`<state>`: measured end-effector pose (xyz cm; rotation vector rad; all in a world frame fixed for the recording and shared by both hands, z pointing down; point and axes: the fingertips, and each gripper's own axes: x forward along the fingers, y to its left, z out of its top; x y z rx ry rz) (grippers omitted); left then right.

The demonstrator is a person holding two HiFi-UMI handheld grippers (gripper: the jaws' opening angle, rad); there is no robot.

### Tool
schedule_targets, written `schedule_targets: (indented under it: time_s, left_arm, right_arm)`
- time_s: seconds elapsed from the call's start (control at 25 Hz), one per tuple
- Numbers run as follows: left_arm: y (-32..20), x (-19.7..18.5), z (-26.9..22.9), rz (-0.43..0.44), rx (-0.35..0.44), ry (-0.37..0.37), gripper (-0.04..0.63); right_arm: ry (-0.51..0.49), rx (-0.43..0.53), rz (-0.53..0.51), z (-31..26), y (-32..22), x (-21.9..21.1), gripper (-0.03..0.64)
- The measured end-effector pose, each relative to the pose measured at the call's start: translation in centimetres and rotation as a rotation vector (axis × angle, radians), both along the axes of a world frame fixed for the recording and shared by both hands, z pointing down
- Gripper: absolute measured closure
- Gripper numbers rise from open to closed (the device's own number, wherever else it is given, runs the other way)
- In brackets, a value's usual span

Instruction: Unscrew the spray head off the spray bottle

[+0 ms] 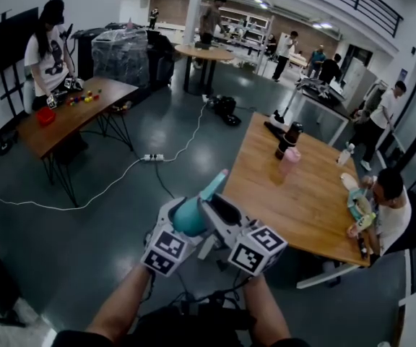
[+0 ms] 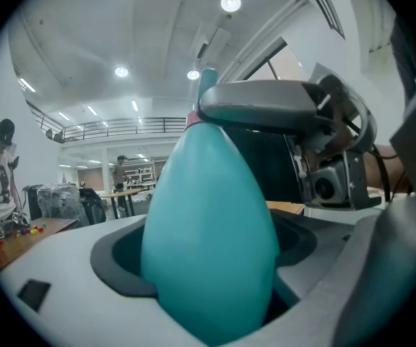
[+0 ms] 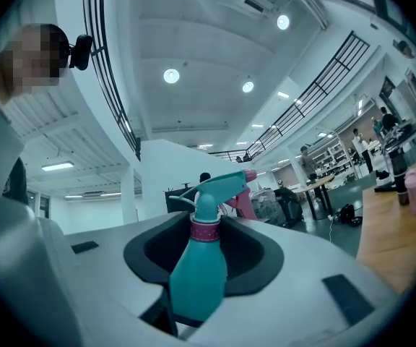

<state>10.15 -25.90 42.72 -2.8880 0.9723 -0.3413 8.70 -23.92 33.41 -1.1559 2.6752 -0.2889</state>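
- Head view: a teal spray bottle [image 1: 192,219] is held in mid-air near a wooden table [image 1: 302,194].
- Left gripper view: the left gripper [image 2: 208,295] is clamped on the bottle's body.
- Right gripper view: the right gripper [image 3: 204,266] has its jaws apart around the pink collar [image 3: 205,230], under the spray head [image 3: 219,186].

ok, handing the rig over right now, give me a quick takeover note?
Left hand-held gripper: shut on the spray bottle body, held in the air.
Right hand-held gripper: open, jaws either side of the bottle, not clamping.
Spray head: on the bottle, pink collar seated on the neck.
Done: bottle lifted and braced; collar loosening can't be judged.
To do: clamp the collar, twist, lift the head off.
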Motion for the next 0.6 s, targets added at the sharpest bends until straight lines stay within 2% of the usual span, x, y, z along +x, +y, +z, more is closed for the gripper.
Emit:
schedule_targets:
  time_s: [0.28, 0.6]
  left_arm:
    - [0.9, 0.6, -0.3, 0.081, 0.012, 0.004, 0.150]
    - [2.4, 0.2, 0.0, 0.193, -0.008, 0.001, 0.153]
  right_arm:
    - [0.034, 0.039, -0.062, -0.3, 0.6, 0.5, 0.485]
    - [0.034, 0.037, -0.163, 0.0, 1.4, -0.2, 0.486]
